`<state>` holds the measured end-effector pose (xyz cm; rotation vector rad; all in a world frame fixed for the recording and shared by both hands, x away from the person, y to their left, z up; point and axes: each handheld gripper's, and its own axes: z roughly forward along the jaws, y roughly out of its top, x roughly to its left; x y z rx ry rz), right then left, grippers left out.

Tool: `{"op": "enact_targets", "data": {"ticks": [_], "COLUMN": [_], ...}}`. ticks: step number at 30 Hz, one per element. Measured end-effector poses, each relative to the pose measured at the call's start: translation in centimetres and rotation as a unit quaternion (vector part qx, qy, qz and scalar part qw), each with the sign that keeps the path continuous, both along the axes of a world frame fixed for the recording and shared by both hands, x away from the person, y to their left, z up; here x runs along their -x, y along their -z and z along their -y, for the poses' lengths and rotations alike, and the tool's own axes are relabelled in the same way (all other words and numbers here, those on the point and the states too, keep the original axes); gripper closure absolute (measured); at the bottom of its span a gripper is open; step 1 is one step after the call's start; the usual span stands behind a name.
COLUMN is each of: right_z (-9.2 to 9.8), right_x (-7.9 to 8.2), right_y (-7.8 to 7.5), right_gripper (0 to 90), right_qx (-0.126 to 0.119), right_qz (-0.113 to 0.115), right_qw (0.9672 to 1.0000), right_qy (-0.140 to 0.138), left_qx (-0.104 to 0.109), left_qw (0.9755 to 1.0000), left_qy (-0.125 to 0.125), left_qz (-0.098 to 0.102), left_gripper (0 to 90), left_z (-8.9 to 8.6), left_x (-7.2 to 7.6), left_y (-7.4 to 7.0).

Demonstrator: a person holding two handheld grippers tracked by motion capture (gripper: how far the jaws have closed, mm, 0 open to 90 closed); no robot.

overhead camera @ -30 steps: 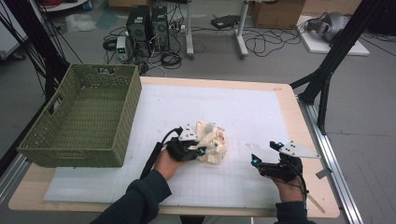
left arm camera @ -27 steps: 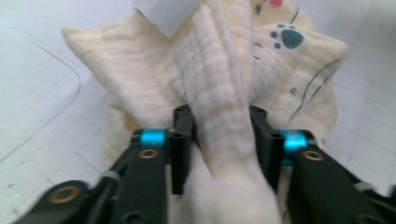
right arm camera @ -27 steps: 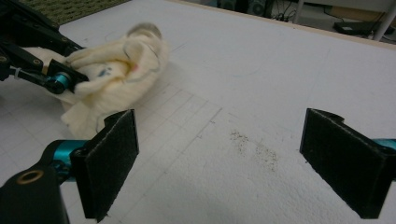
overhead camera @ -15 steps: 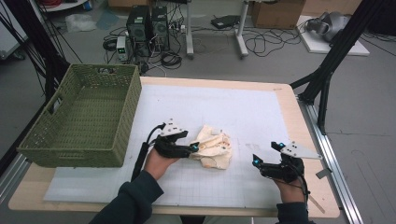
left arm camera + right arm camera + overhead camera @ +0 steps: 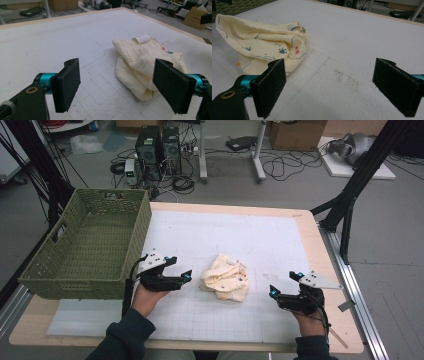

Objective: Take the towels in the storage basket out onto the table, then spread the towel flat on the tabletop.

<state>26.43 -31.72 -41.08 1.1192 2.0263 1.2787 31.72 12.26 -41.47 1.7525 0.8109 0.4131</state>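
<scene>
1. The crumpled cream cloth (image 5: pixel 225 283) lies on the white mat (image 5: pixel 240 235), just below the centre of the high view and free of either tool. In the left gripper view it (image 5: pixel 147 62) sits right of centre; in the right gripper view it (image 5: pixel 264 50) fills the upper left.
2. Change: a second ago the left gripper (image 5: pixel 182 270) was at the cloth; it now stands apart from it, toward the left of the high view, and its jaws have just been opening, with nothing between them. The cloth has also shifted a little to the right and settled into a lower heap.
3. Meaning, as a judgement: the cloth has been let go and set down, so one handling step looks finished and a fresh grasp would be needed to move it on, perhaps to the green wicker basket (image 5: pixel 85 245) at centre left.
4. The left gripper is spread wide and empty, near the cloth's left edge, pointing toward it.
5. The right gripper (image 5: pixel 282 283) rests near the lower right, its jaws likewise wide apart and empty, near the cloth but clear of its right edge.
</scene>
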Motion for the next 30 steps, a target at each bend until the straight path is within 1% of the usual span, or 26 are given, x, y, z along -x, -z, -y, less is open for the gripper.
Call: {"op": "enact_targets", "data": {"ticks": [3, 7, 9, 13, 18, 21, 24, 26, 28, 30], "right_z": [0.1, 0.1, 0.2, 0.2, 0.1, 0.1, 0.4, 0.5, 0.6, 0.6], "right_x": [0.0, -0.1, -0.3, -0.4, -0.1, -0.1, -0.2, -0.3, -0.2, -0.2], "right_y": [0.0, 0.1, 0.1, 0.1, 0.1, 0.1, 0.2, 0.3, 0.3, 0.2], "right_gripper": [10.9, 10.9, 10.9, 10.9, 10.9, 10.9, 10.9, 10.9, 10.9, 10.9], "right_qx": [0.003, 0.001, 0.005, 0.007, 0.009, 0.008, 0.006, 0.007, 0.006, 0.005], "right_qz": [0.001, -0.001, -0.002, -0.003, -0.003, -0.001, -0.005, -0.007, -0.006, -0.005], "right_qw": [1.0000, 1.0000, 1.0000, 1.0000, 1.0000, 1.0000, 1.0000, 0.9999, 0.9999, 0.9999], "right_qy": [0.001, 0.005, 0.004, 0.005, 0.002, 0.002, 0.003, 0.005, 0.007, 0.008], "left_qx": [0.001, 0.004, 0.017, 0.016, 0.016, 0.019, 0.021, 0.020, 0.018, 0.018], "left_qw": [1.0000, 1.0000, 0.9998, 0.9998, 0.9999, 0.9998, 0.9998, 0.9998, 0.9998, 0.9998], "left_qy": [0.005, -0.003, -0.004, -0.004, -0.004, -0.004, -0.005, -0.006, -0.009, -0.007], "left_qz": [-0.005, -0.006, -0.008, -0.006, 0.001, 0.000, -0.002, -0.005, -0.005, -0.004], "left_gripper": [21.1, 20.1, 20.1, 20.1, 20.1, 20.1, 20.1, 20.1, 20.1, 20.2], "left_z": [-0.3, -1.0, -1.4, -1.5, -1.6, -1.7, -1.6, -1.7, -1.7, -1.6], "left_x": [0.2, 0.3, 0.1, 0.1, 0.2, 0.2, 0.0, -0.1, 0.0, -0.1], "left_y": [0.1, 0.4, 0.6, 0.6, 0.3, 0.3, 0.4, 0.4, 0.4, 0.4]}}
